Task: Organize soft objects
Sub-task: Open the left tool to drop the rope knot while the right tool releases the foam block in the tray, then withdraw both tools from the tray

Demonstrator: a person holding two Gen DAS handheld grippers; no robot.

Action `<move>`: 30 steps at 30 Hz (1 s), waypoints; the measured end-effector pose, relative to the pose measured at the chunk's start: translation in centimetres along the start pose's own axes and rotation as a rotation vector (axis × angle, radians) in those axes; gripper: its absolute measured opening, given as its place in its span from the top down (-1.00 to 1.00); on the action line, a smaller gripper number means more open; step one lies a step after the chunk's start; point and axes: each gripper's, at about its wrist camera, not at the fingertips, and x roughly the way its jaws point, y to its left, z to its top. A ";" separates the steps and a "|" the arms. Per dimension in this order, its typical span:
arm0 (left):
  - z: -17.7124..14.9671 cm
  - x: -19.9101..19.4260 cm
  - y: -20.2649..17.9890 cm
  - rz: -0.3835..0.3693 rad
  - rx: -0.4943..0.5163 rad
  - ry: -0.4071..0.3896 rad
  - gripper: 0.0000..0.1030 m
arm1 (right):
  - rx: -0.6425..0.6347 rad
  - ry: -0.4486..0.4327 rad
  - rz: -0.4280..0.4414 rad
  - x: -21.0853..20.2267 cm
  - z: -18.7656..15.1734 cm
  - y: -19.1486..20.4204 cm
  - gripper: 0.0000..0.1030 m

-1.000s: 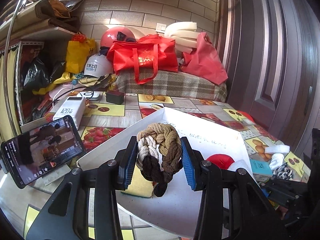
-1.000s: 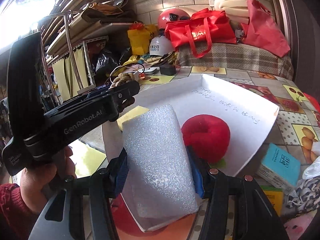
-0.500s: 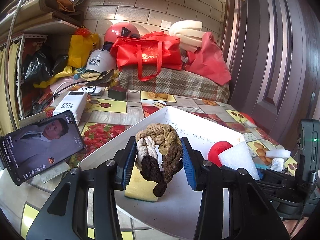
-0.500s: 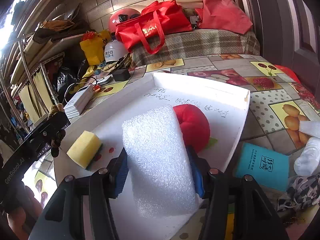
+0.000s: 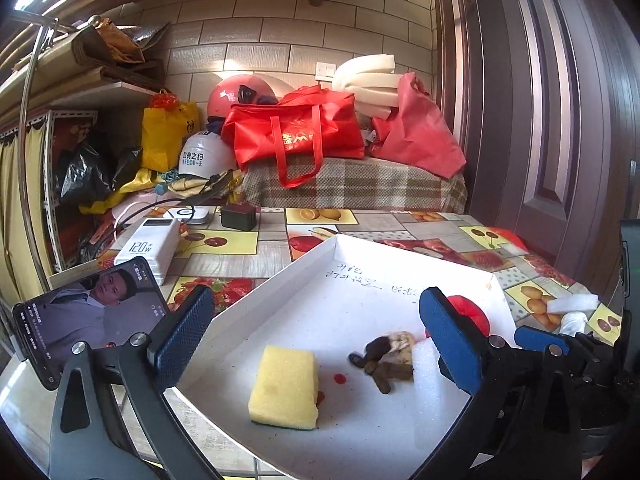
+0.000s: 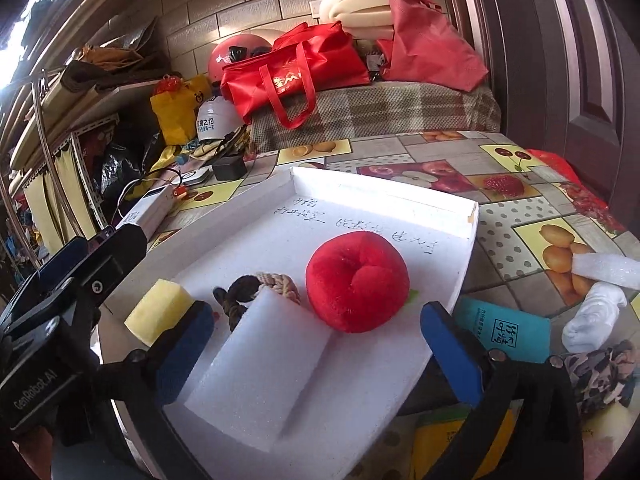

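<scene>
A white tray (image 5: 304, 272) (image 6: 464, 264) holds a yellow sponge (image 5: 285, 388) (image 6: 158, 312), a brown braided rope knot (image 5: 390, 354) (image 6: 256, 286), a red plush apple (image 6: 356, 280) (image 5: 470, 312) and a white foam block (image 6: 264, 372) (image 5: 426, 364). My left gripper (image 5: 316, 336) is open and empty above the tray, over the sponge and the knot. My right gripper (image 6: 320, 344) is open, its jaws wide on either side of the foam block, which lies loose on the tray.
A phone (image 5: 84, 320) stands at the tray's left, a white power bank (image 5: 148, 246) behind it. Right of the tray lie a teal packet (image 6: 504, 330), white socks (image 6: 592, 316) and a patterned cloth (image 6: 604, 376). Red bags (image 5: 296, 136) and helmets are piled at the back.
My left gripper opened and dropped the rope knot onto the tray beside the sponge. My right gripper opened and let the foam block down onto the tray next to the red apple.
</scene>
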 end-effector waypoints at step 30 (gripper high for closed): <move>-1.6 -5.0 -5.1 -0.170 -0.007 -0.004 -1.00 | -0.031 -0.455 -0.145 -14.9 -2.9 -8.8 -1.00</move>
